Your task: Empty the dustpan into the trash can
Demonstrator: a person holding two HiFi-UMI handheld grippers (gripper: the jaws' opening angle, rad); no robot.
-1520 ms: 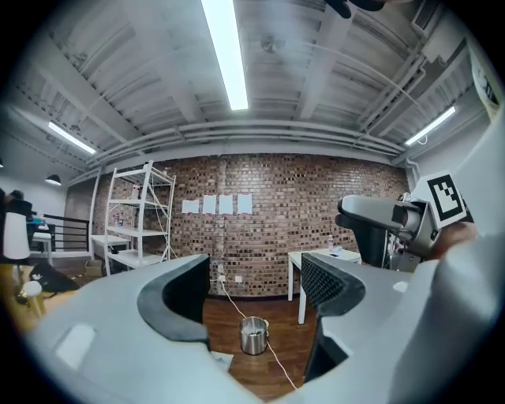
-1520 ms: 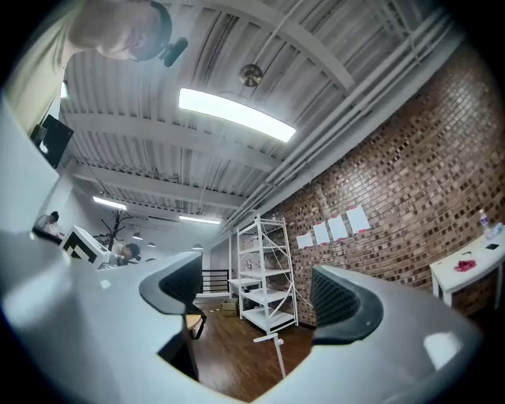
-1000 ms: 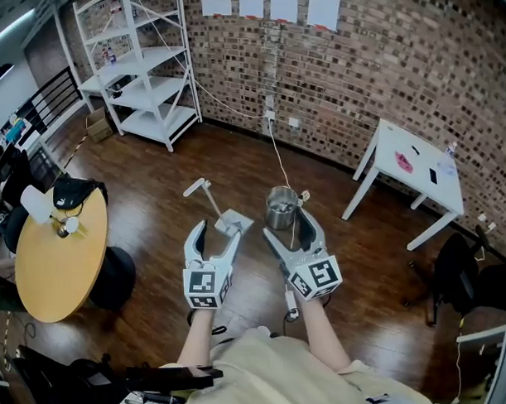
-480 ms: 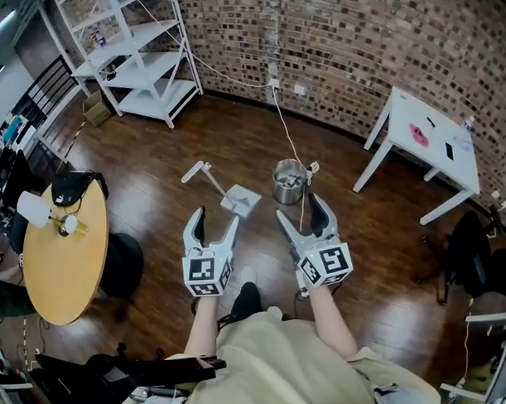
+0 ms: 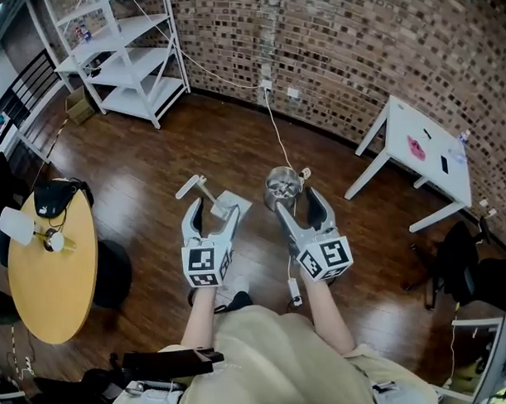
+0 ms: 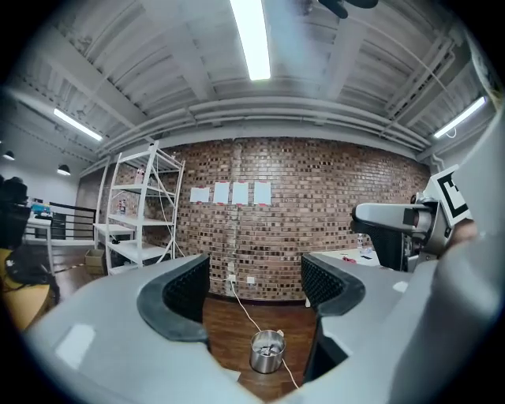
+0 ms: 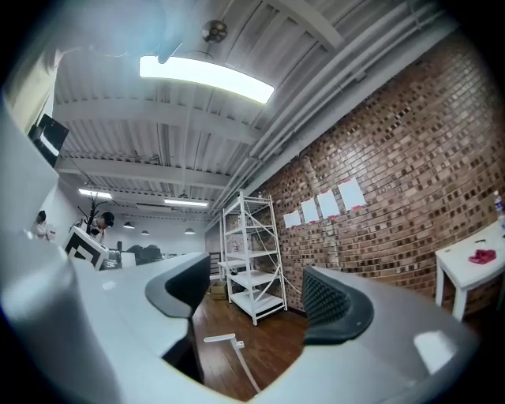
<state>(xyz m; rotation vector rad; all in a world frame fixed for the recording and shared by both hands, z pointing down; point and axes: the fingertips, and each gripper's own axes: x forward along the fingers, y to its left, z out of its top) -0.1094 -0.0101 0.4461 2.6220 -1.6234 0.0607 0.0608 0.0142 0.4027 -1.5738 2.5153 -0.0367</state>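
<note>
Dark wood floor [image 5: 234, 148], brick wall [image 5: 355, 44]; left claw [image 5: 215, 208] spread, right claw [image 5: 296, 204] narrowing yet apart, both empty.

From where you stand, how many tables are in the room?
2. A round wooden table stands at the left; a white rectangular table stands near the brick wall at the right. More may be hidden out of frame.

1. The dustpan [image 5: 234, 203] is white.
2. The trash can [image 5: 282, 187] is shiny silver metal.
3. The floor [image 5: 152, 151] is dark brown wood in glossy planks.
4. The brick wall [image 5: 372, 44] is mottled red-brown with pale mortar lines.
5. The shelving unit [image 5: 116, 65] is white.
6. The round bench [image 5: 57, 282] is mustard yellow.
7. The square bench [image 5: 399, 121] is white and carries a pink patch [image 5: 415, 145].
8. The cable [image 5: 276, 138] is white.
</note>
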